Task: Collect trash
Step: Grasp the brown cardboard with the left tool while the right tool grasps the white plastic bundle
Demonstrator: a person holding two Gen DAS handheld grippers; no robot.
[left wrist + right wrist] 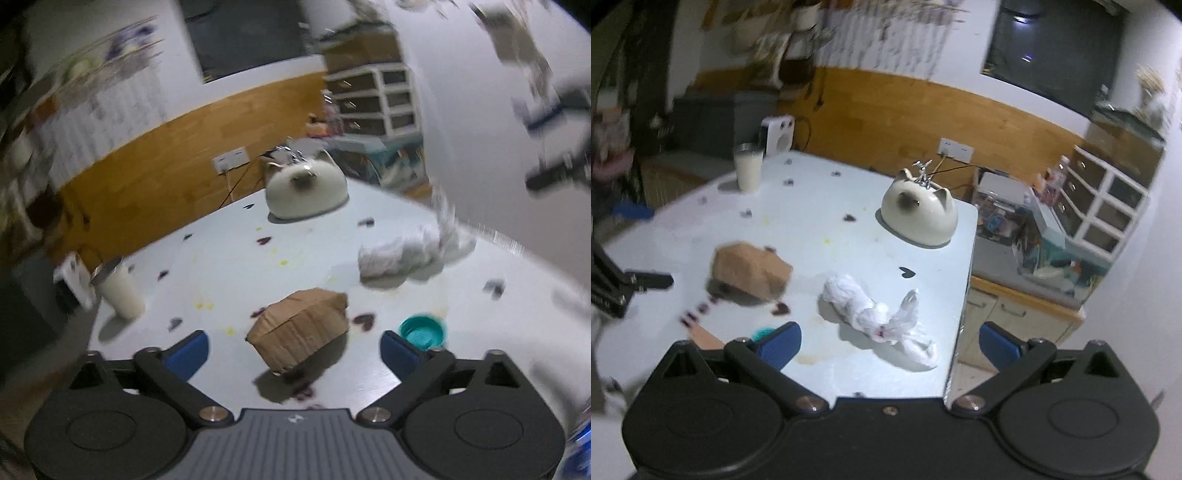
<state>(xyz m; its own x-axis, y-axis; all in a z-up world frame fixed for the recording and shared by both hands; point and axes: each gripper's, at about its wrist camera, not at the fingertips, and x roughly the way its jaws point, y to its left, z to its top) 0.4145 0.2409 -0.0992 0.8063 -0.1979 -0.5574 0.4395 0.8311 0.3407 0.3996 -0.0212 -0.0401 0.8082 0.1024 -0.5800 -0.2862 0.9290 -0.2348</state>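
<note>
While both tongs stand wide and hold nothing, the left tongs [293, 350] hover just before the crumpled paper bag [301, 328] on the desk [229, 236]. The right tongs [890, 345] hover over the white plastic bag [875, 314] near the desk's edge.

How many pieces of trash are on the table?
3: a brown paper bag mid-table, a white plastic bag near the edge, a teal lid beside the paper bag. More may be hidden.

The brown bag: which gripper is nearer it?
Left. The left gripper frames the brown bag; the right gripper faces the white bag beside it.
</note>
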